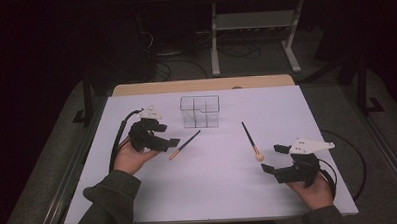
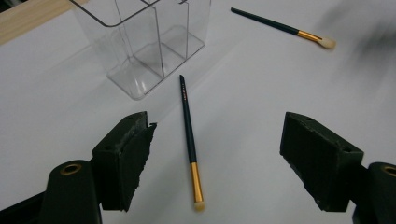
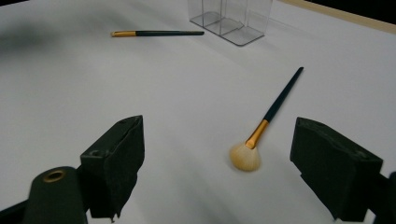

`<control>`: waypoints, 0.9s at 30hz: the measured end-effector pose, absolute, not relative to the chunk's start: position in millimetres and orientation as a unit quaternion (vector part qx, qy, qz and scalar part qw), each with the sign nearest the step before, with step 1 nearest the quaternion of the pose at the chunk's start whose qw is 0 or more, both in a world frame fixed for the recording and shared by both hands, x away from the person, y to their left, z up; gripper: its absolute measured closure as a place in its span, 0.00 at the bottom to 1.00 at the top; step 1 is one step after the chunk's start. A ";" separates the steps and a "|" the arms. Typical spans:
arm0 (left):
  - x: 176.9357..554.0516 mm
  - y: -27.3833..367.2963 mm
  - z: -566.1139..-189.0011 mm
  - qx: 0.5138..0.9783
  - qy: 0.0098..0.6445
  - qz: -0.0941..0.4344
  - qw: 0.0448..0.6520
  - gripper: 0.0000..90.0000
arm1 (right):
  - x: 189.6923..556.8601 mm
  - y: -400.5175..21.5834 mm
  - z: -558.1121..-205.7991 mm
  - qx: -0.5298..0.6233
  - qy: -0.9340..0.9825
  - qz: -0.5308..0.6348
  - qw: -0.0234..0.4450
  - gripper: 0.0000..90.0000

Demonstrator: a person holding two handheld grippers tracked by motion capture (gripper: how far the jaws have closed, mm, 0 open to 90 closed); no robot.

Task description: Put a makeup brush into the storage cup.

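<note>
Two slim makeup brushes flat on a smooth white tabletop (image 1: 214,191), each with a dark matte handle and a gold metal ferrule. Thin brush (image 2: 189,140), small pale tip, lying between the spread jaws of the left gripper (image 1: 160,136) but untouched; same brush just beside that gripper in the high view (image 1: 184,145). Fan brush (image 3: 268,123), fluffy cream bristles splayed wide, resting ahead of the right gripper (image 1: 278,158), nearer its right-hand jaw, clear of both pads; jaws spread wide, nothing pinched. Blocky black pads (image 2: 126,158), rough and chipped along the edges. Clear acrylic organiser (image 1: 200,112), boxy, divided into upright compartments with glossy thin walls, standing behind both brushes, near the thin brush's handle end. Pale wooden strip (image 1: 203,85) along the far edge.
</note>
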State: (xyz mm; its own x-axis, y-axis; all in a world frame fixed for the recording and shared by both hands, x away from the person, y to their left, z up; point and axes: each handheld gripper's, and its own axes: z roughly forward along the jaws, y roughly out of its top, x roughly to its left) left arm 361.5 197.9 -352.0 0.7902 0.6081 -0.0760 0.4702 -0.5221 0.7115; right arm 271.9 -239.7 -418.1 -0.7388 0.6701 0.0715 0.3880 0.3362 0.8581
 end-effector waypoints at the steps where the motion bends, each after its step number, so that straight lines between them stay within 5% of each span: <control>1: 362.9 197.2 -352.5 0.868 0.311 0.092 0.377 0.26 | 272.1 -239.8 -418.1 0.329 0.804 0.473 0.149 0.19; 27: 397.2 166.8 -377.8 0.902 0.317 0.062 0.286 0.44 | 273.0 -240.1 -418.8 0.328 0.805 0.472 0.147 0.18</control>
State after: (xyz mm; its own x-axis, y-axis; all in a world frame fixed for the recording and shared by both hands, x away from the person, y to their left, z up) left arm 397.2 166.8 -377.8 0.7912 0.6075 -0.0701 0.5370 -0.6354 0.5548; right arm 273.0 -240.1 -418.8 -0.7411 0.6674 0.0731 0.3892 0.3384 0.8567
